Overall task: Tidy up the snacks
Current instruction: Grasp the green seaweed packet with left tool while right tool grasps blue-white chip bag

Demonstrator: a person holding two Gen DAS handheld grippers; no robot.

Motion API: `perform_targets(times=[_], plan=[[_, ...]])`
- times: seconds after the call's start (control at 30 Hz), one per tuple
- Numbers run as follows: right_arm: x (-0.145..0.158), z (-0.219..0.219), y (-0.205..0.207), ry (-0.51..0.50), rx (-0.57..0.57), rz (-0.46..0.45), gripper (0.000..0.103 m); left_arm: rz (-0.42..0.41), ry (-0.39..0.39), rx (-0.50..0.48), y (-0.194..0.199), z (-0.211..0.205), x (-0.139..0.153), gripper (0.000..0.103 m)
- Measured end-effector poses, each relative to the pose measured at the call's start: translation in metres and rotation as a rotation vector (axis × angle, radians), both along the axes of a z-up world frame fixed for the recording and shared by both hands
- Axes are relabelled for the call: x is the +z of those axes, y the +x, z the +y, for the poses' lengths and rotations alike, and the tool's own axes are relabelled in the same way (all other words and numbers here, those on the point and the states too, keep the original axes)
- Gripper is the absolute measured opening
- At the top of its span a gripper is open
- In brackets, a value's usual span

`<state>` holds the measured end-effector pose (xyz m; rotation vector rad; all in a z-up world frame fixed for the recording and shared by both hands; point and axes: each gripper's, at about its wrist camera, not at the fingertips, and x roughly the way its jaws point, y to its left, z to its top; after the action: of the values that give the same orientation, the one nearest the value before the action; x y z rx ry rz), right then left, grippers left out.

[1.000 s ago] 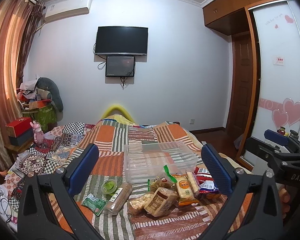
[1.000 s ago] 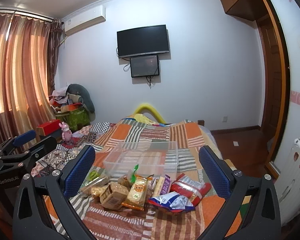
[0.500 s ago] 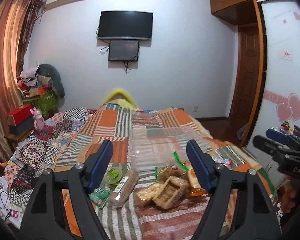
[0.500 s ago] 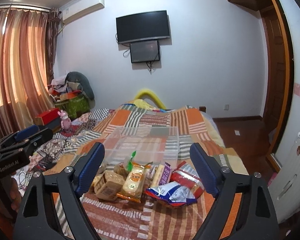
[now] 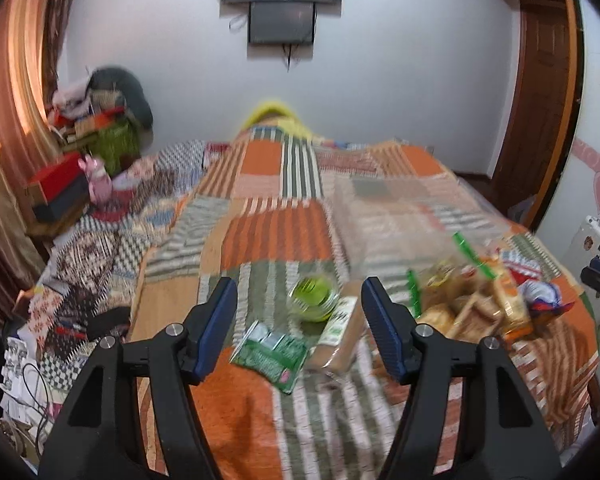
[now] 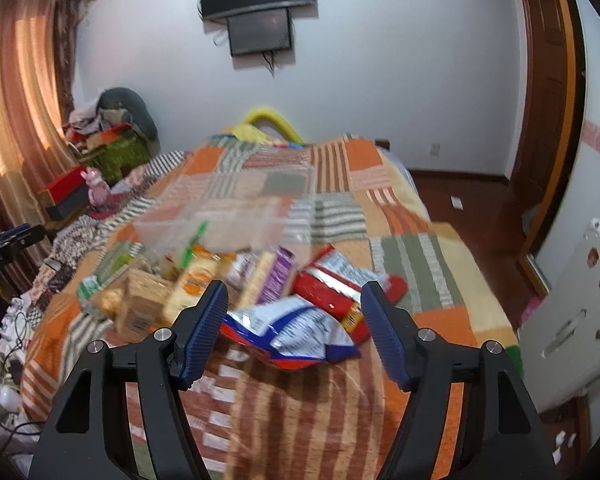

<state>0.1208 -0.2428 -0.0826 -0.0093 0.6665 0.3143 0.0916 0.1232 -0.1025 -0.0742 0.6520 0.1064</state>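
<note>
Closing both claws as I near the bed point(image 5: 260, 420), nothing between the jaws yet. Left claw point(image 5: 298, 328) frames the green packet point(image 5: 270, 354); right claw point(image 6: 292, 328) frames the blue-white bag point(image 6: 296, 330). I'd settle lower before pinching.

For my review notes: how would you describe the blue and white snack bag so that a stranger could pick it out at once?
Start at the bed with the orange striped patchwork blanket. Near its foot, in front of the clear plastic bin, lies a heap of snacks. The blue and white snack bag is the crinkled one nearest the camera, framed between the right gripper fingers, beside the red packet; it alone is blue and white.
</note>
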Motion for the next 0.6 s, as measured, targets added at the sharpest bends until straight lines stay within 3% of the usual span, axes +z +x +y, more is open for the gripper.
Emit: perform_targets(times=[0.33, 0.6], plan=[[-0.025, 0.000, 0.020, 0.045, 0.013, 0.144, 0.066, 0.218, -0.051, -0.001, 0.046, 0.021, -0.075, 0.065], [-0.034, 0.006, 0.033, 0.091, 0.039, 0.204, 0.068, 0.298, -0.059, 0.034, 0.059, 0.025, -0.110, 0.065]])
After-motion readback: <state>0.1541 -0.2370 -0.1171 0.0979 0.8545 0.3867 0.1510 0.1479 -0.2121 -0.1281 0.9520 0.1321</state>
